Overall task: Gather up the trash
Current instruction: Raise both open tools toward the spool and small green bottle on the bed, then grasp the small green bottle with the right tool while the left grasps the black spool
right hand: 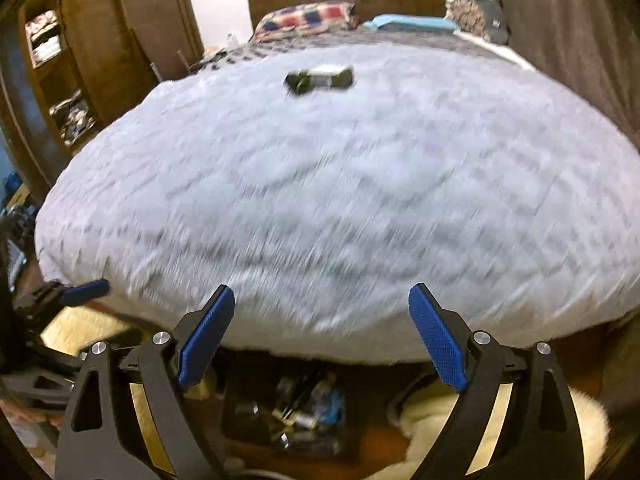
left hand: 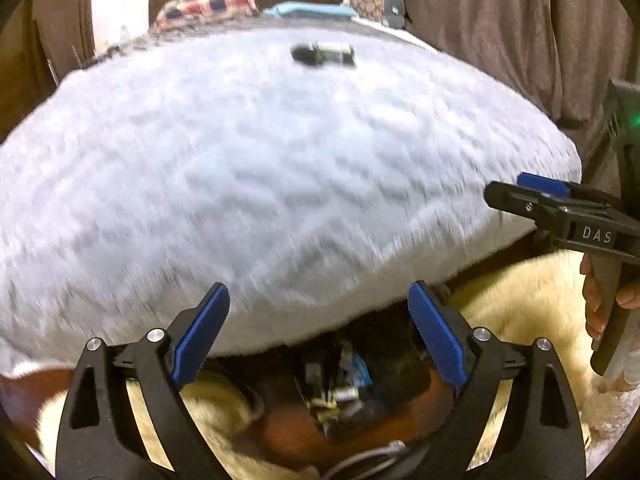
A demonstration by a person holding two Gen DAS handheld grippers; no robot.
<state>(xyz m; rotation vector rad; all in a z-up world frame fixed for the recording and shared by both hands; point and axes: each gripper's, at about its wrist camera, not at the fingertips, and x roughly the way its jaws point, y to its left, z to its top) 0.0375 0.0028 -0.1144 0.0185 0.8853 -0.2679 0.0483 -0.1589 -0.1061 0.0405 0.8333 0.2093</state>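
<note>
Currently the bed [left hand: 260,168] with its shaggy grey blanket [right hand: 340,200] fills both views. Below its near edge sits a dark bin [left hand: 340,396] holding collected trash [right hand: 308,408], on a cream rug [left hand: 520,300]. Left gripper [left hand: 319,336] and right gripper [right hand: 322,336] both have fingers spread wide, nothing between them. One dark wrapper [left hand: 323,55] lies far up the blanket, well beyond the fingers.

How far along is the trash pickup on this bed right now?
Done: several wrappers and scraps already lie in the dark bin on the floor at the foot of the bed. In hand: nothing; the left tool and the right tool are both open and empty. Left: one dark package lies far up the fluffy white blanket, well beyond both tools.
</note>
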